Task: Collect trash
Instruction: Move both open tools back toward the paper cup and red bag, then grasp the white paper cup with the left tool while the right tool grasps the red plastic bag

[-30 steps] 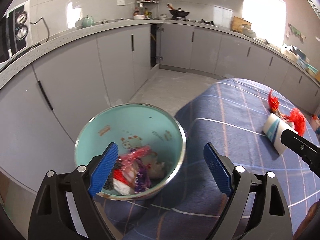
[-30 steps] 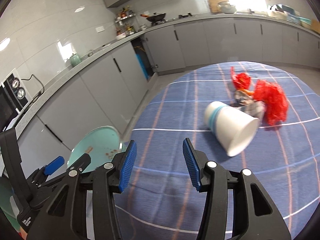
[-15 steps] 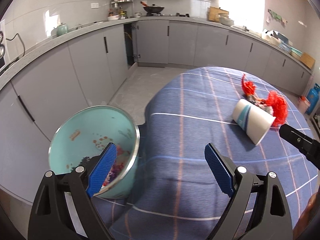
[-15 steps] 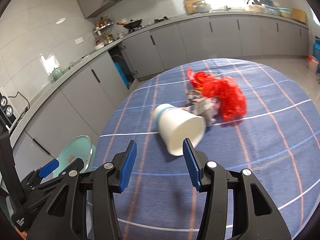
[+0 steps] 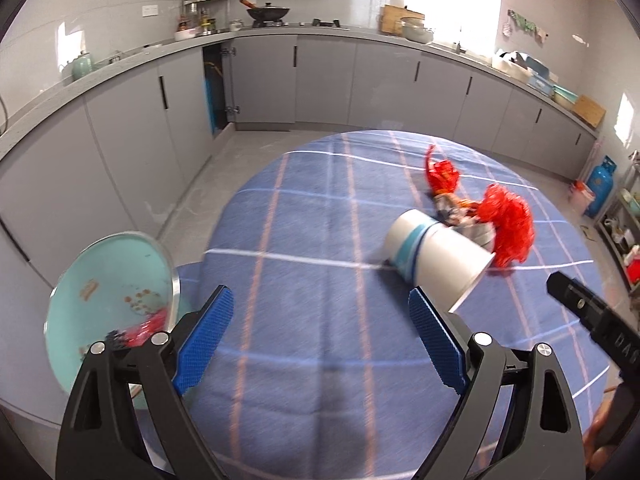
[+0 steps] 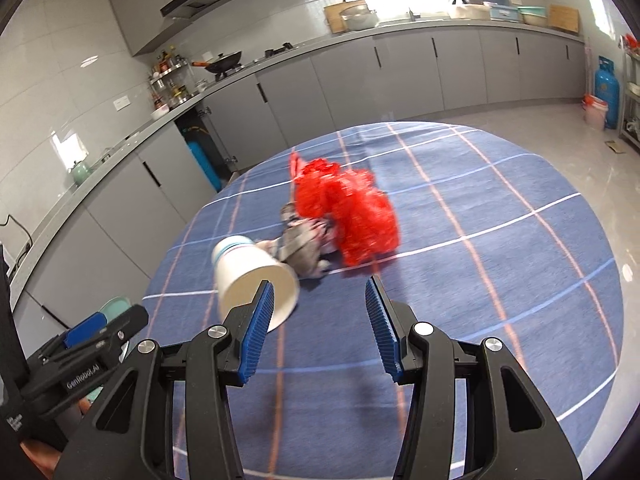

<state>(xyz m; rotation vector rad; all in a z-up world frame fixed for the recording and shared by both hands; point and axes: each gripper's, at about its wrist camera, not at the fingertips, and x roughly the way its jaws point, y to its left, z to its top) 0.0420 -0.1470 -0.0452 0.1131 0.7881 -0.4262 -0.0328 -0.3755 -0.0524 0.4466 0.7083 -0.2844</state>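
A white paper cup [image 5: 438, 257] with a blue band lies on its side on the blue checked tablecloth [image 5: 320, 240]; it also shows in the right wrist view [image 6: 252, 272]. Behind it lie crumpled grey wrappers [image 6: 304, 246] and red plastic mesh [image 6: 352, 212], the mesh also in the left wrist view [image 5: 508, 224]. A teal bowl [image 5: 104, 284] holding trash scraps [image 5: 146, 324] sits at the table's left edge. My left gripper [image 5: 320, 340] is open and empty above the cloth. My right gripper [image 6: 318, 324] is open and empty, its left finger just in front of the cup's mouth.
Grey kitchen cabinets [image 5: 320, 76] and a countertop with a wok [image 5: 267, 11] curve around the room. A blue gas cylinder [image 6: 606, 92] stands on the floor at the far right. The round table's near edge lies below both grippers.
Both grippers swung right, away from the bowl and towards the cup and red mesh. The bowl slid to the left edge of the left wrist view. The right gripper opened wider.
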